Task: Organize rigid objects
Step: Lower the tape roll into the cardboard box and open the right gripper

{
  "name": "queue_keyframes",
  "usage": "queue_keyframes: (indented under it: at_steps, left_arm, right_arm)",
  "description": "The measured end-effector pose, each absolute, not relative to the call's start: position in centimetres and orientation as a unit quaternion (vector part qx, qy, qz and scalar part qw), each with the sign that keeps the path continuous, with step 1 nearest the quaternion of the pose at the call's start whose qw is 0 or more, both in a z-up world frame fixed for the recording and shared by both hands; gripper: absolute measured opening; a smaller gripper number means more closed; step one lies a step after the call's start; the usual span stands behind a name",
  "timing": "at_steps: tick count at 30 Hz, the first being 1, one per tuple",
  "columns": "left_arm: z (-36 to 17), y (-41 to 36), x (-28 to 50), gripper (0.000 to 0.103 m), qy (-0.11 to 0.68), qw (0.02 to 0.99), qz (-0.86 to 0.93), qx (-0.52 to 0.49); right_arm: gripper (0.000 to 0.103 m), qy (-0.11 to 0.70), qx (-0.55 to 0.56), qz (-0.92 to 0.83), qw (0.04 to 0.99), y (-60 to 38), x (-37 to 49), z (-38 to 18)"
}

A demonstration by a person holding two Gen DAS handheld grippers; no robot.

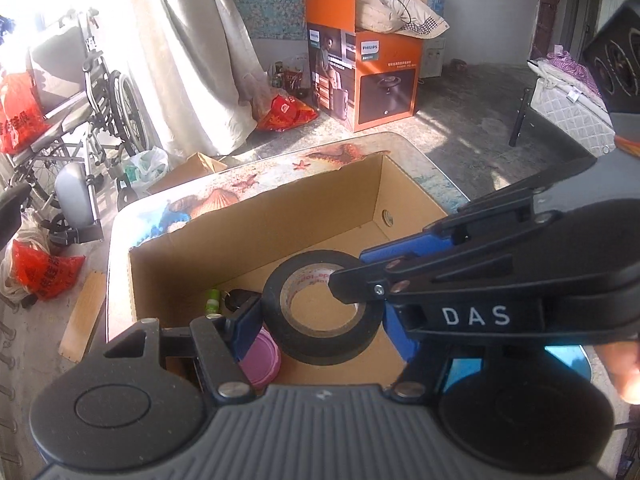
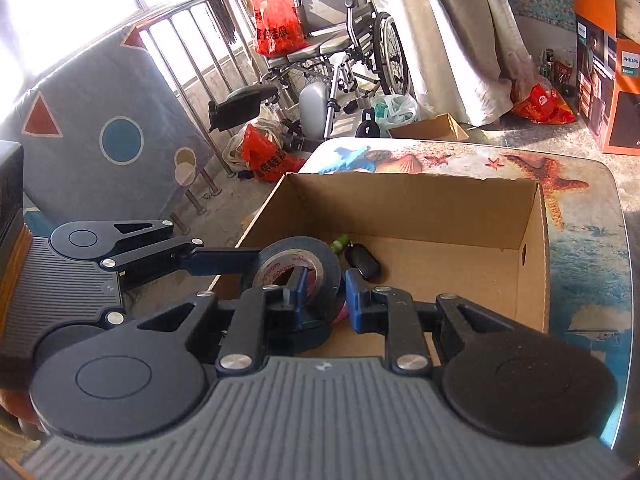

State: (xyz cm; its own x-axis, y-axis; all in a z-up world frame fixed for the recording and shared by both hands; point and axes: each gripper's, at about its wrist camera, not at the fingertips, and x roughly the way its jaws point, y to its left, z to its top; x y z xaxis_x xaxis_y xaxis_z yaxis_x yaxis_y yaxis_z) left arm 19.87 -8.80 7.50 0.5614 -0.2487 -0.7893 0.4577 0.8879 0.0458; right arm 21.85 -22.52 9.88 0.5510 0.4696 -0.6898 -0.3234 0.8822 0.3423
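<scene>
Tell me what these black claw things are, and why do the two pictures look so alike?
They are two-finger grippers, one in each of a person's hands. Each carries a camera looking along its fingers: one picture is from the left gripper, the other from the right gripper. Both grip one black tape roll: the left squeezes its outside, the right pinches its wall. Under it is a cardboard box on a seashell-patterned table, holding a green bottle, a black key fob and something pink.
</scene>
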Motion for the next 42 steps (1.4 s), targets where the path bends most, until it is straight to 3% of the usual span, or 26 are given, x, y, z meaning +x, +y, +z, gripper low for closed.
queue_keyframes:
  at_steps: [8,17,26,39,42]
  left_arm:
    - [1.6,-7.7,29.0,0.067,0.530,0.825,-0.185,0.072]
    - [-2.9,-8.7,34.1,0.067,0.578,0.794,-0.181,0.059]
    - [-5.3,-9.8,35.7,0.067,0.595,0.778,-0.174,0.100]
    - [-5.7,-5.8,37.4,0.068,0.605,0.783,-0.122,0.081]
    - [-5.1,-5.2,37.2,0.074,0.600,0.789,-0.112,0.075]
  right_arm:
    - [0.020,0.531,0.082,0.221,0.814,-22.0,32.2,4.0]
    - [0.020,0.586,0.069,0.197,0.783,-21.8,38.1,-1.7]
    - [0.021,0.610,0.080,0.185,0.767,-21.1,40.5,-5.4]
    - [0.022,0.587,0.165,0.197,0.767,-19.1,41.6,-6.3]
    - [0.029,0.581,0.178,0.200,0.769,-19.0,41.5,-6.1]
